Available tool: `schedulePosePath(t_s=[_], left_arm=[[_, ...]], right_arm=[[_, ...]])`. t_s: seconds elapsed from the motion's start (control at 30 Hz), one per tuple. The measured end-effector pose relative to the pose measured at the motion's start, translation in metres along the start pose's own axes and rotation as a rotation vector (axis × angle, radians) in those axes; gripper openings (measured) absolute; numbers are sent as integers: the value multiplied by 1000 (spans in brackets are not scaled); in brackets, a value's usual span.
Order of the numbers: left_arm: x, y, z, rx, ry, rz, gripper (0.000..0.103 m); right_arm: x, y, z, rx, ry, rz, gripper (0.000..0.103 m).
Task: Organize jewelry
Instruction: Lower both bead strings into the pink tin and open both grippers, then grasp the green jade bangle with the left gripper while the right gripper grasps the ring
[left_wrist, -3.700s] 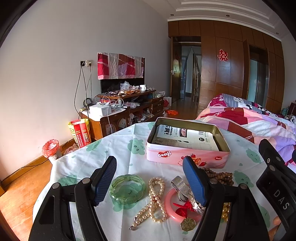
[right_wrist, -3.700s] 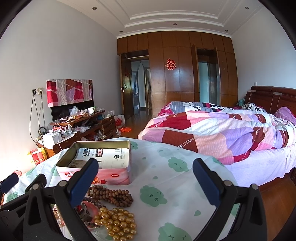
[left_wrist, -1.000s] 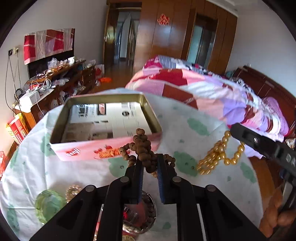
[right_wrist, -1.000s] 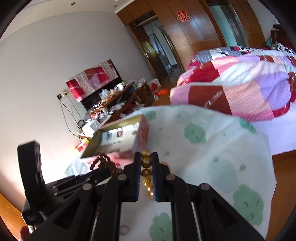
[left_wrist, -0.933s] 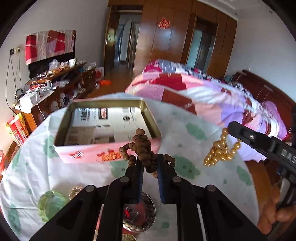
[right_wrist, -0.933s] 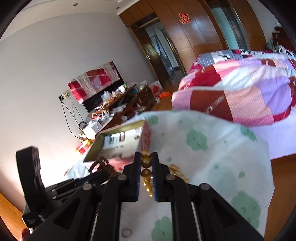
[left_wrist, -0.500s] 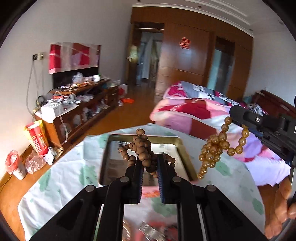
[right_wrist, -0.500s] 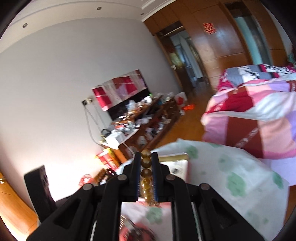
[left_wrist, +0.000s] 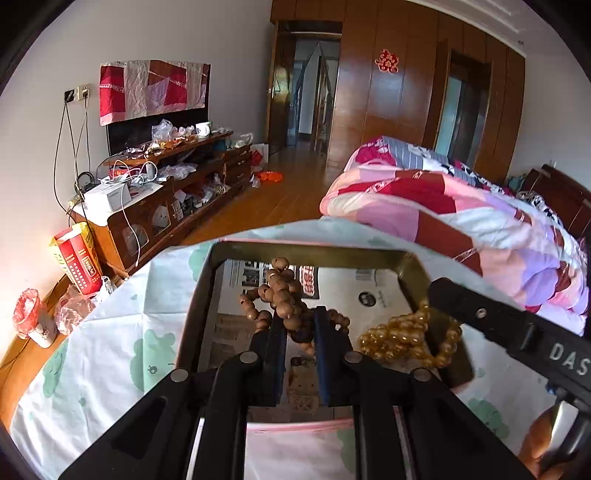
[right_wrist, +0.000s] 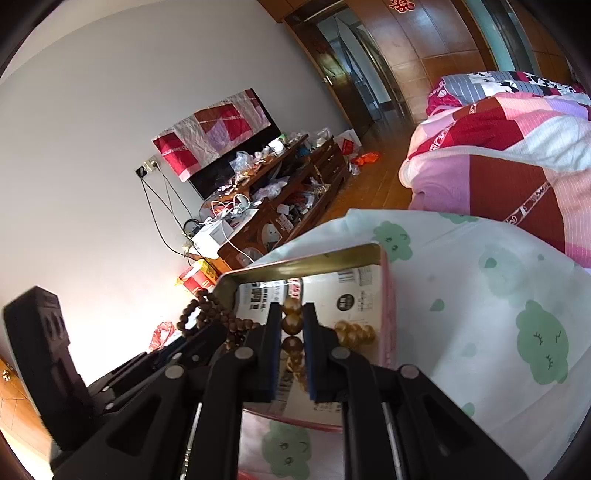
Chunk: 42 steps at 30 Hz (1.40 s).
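My left gripper (left_wrist: 299, 321) is shut on a brown wooden bead string (left_wrist: 282, 291) and holds it over the open pink tin (left_wrist: 218, 295). My right gripper (right_wrist: 291, 321) is shut on a golden bead string (right_wrist: 291, 325), also over the tin (right_wrist: 388, 306). In the left wrist view the golden beads (left_wrist: 402, 338) hang from the right gripper into the tin's right side. In the right wrist view the brown beads (right_wrist: 214, 314) and the left gripper show at the left. The tin's floor is lined with printed paper (left_wrist: 369, 291).
The tin stands on a table with a white cloth with green prints (left_wrist: 122, 332). A bed with a pink and red quilt (left_wrist: 461, 214) lies at the right. A cluttered wooden TV cabinet (left_wrist: 166, 192) stands at the left wall.
Both grippers have lifted their bead strings from the table, carried them over the tin and come down. The golden beads now hang inside the tin.
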<state>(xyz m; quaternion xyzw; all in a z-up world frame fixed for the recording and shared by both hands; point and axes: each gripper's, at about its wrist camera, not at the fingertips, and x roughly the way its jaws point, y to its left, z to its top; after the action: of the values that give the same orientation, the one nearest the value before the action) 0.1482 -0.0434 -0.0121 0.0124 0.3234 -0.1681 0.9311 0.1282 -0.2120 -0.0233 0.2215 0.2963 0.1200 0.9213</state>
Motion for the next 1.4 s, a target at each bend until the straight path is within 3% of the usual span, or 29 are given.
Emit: schedulePosePath(t_s=[0.1,0.17,0.2,0.23,0.27,0.3,0.43,0.83,1.2,1.4], left_arm=[[2,-8,-3,47,12,24,19],[2,-13,-5,83,9,52,41],[1,-12,-5,85,3,55,59],[-3,-11,-5,80,-18,58,66],[-6,-9,-5,74,-35,58,66],[-9,-8,-3,68,-50,58,66],[-24,4,1,14,-79,62,67],[-76,14,-36,-55,-60,10,66],[-110,25,-77,-93,-45,43,66],[-126,25,-90,-64,-46,65,66]], right_arm=[[-1,0,-3,-11,-13,-26,16],[-4,1,-3,1,-15,-18,24],[-7,1,-3,9,-25,-13,35],[-10,1,-3,14,-39,-19,44],[-15,0,-2,20,-68,-43,61],[-20,0,-2,22,-95,-58,70],[-34,-2,0,11,-172,-134,71],[-65,-11,-24,18,-102,-262,71],[-89,-4,-60,-10,-38,-278,71],[-96,-5,-73,-12,21,-268,70]])
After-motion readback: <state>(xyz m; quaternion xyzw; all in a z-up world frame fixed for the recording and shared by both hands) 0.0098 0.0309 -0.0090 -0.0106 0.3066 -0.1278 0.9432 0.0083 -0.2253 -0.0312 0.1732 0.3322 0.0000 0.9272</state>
